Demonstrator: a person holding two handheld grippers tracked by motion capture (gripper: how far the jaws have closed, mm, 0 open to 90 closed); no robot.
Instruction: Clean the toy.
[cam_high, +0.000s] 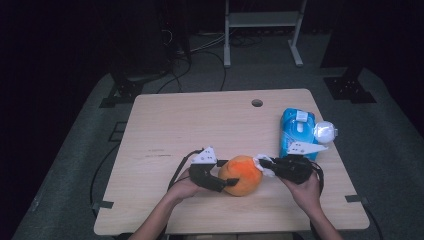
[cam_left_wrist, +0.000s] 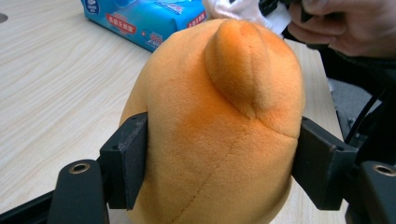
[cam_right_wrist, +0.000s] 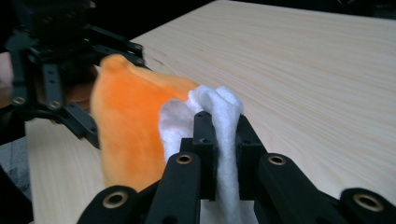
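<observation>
Left gripper (cam_high: 231, 183) is clamping the round orange plush toy (cam_high: 242, 174) while the right gripper (cam_high: 261, 162) is pinching a white wipe (cam_high: 265, 165) against it.

The plush toy is sitting near the front middle of the pale wooden surface (cam_high: 175, 125), and in the left gripper view both black jaws are pressing into its soft sides, one on each flank. From the right, the other gripper is holding its jaws nearly together on the folded white wipe (cam_right_wrist: 224, 135), whose bunched end is touching the toy's right side. Farther back on the right, a blue pack of wet wipes (cam_high: 296, 131) is lying flat, with a white crumpled ball (cam_high: 325, 132) just beside it at the surface's right edge.
</observation>
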